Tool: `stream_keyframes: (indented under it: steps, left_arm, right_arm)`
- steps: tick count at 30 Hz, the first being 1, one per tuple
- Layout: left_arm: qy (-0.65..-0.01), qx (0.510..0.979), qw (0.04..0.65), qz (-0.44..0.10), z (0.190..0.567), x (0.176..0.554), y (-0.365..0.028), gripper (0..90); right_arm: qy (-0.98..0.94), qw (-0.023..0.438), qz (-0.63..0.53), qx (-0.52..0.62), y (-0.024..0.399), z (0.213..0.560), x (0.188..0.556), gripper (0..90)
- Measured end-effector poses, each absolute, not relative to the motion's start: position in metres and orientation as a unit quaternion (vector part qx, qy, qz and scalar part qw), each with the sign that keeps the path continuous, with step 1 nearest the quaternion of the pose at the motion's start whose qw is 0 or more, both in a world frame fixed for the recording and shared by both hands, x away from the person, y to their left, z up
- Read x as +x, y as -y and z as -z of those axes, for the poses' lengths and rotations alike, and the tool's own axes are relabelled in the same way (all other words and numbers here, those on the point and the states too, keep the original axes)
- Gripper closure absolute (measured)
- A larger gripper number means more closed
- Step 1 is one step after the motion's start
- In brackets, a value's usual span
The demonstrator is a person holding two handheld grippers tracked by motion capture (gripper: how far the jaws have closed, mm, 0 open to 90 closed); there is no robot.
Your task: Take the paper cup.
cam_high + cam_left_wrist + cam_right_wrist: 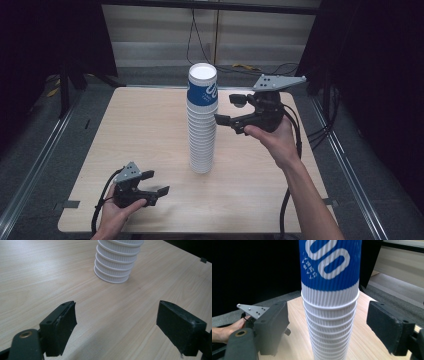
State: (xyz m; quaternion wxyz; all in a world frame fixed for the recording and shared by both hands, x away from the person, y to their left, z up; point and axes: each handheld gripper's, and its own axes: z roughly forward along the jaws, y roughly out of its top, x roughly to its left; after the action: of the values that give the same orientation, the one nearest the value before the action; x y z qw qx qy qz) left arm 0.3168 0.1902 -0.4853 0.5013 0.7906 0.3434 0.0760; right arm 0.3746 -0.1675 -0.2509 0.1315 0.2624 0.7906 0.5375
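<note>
Tall cup stack mid-table, both grippers wide

High view: cup stack [202,120] stands on the table [140,130], right gripper [227,111] beside its upper part, left gripper [156,183] low (near the front edge); left gripper view: jaws apart, holding nothing; right gripper view: jaws apart, flanking the stack without touching.

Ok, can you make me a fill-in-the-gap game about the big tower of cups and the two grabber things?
1. The top cup on the stack of cups is white and ____.
2. The stack stands on a ____ table.
3. The right gripper is up near the ____ of the stack.
4. The left gripper has its jaws ____, with nothing between them.

Missing words: blue; wooden; top; open
</note>
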Motion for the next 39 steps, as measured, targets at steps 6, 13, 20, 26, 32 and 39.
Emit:
stream_keyframes:
  steps: [6, 13, 20, 26, 32, 39]
  left_arm:
    - [-0.343, 0.789, 0.504, -0.078, 0.485, 0.316, -0.190, 16.4]
    - [-0.339, 0.792, 0.502, -0.075, 0.485, 0.316, -0.189, 16.6]
    - [-0.340, 0.792, 0.501, -0.075, 0.485, 0.316, -0.189, 16.6]
    - [-0.339, 0.793, 0.500, -0.076, 0.485, 0.316, -0.188, 16.8]
    - [-0.340, 0.792, 0.501, -0.074, 0.486, 0.315, -0.188, 16.8]
    - [-0.340, 0.793, 0.500, -0.074, 0.486, 0.316, -0.188, 16.8]
  right_arm:
    - [-0.794, 0.124, -0.537, 0.256, 0.160, 0.245, 0.382, 18.3]
    - [-0.791, 0.122, -0.546, 0.250, 0.148, 0.235, 0.388, 17.8]
    - [-0.798, 0.129, -0.535, 0.247, 0.138, 0.223, 0.396, 16.0]
    - [-0.805, 0.130, -0.525, 0.245, 0.131, 0.217, 0.400, 14.6]
    - [-0.810, 0.134, -0.514, 0.249, 0.126, 0.217, 0.405, 14.5]
    - [-0.811, 0.130, -0.511, 0.254, 0.122, 0.212, 0.414, 14.7]
